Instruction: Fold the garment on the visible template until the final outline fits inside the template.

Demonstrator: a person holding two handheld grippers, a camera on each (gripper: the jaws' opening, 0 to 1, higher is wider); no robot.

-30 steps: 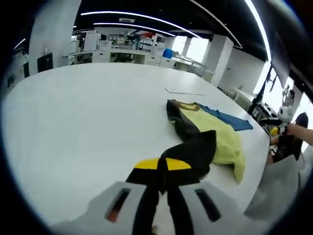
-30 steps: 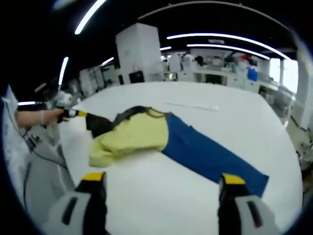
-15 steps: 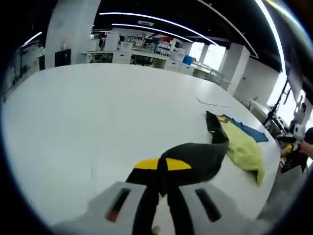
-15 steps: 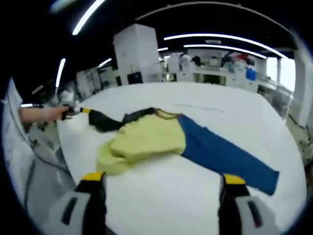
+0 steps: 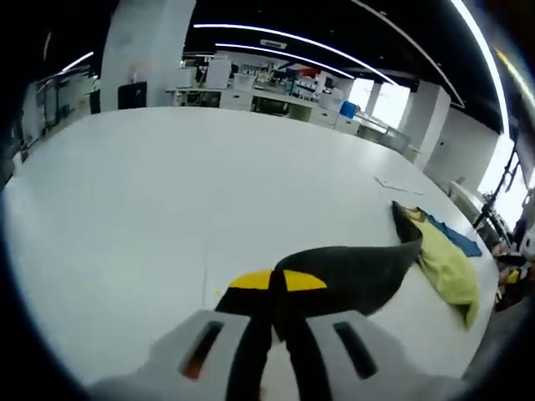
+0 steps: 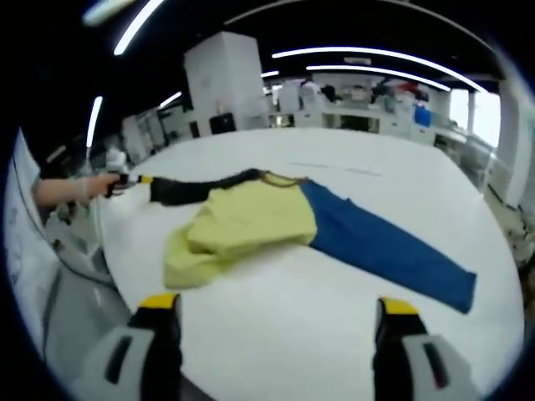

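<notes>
On the white table [image 5: 125, 192], left gripper view: your left gripper [image 5: 276, 288] is clamped on the garment's black sleeve [image 5: 351, 271], pulled taut.
Right gripper view: your right gripper [image 6: 272, 322] hangs wide and empty; the garment [image 6: 251, 219] lies ahead, blue sleeve [image 6: 384, 251] spread flat.
Handling: soft, light, likely to bunch; take hold at a sleeve end or hem corner.

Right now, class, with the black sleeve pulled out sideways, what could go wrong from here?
The left gripper pinches only the black sleeve; more pull may drag the whole garment across the table. The yellow part is bunched near the table edge and could slide off.
</notes>
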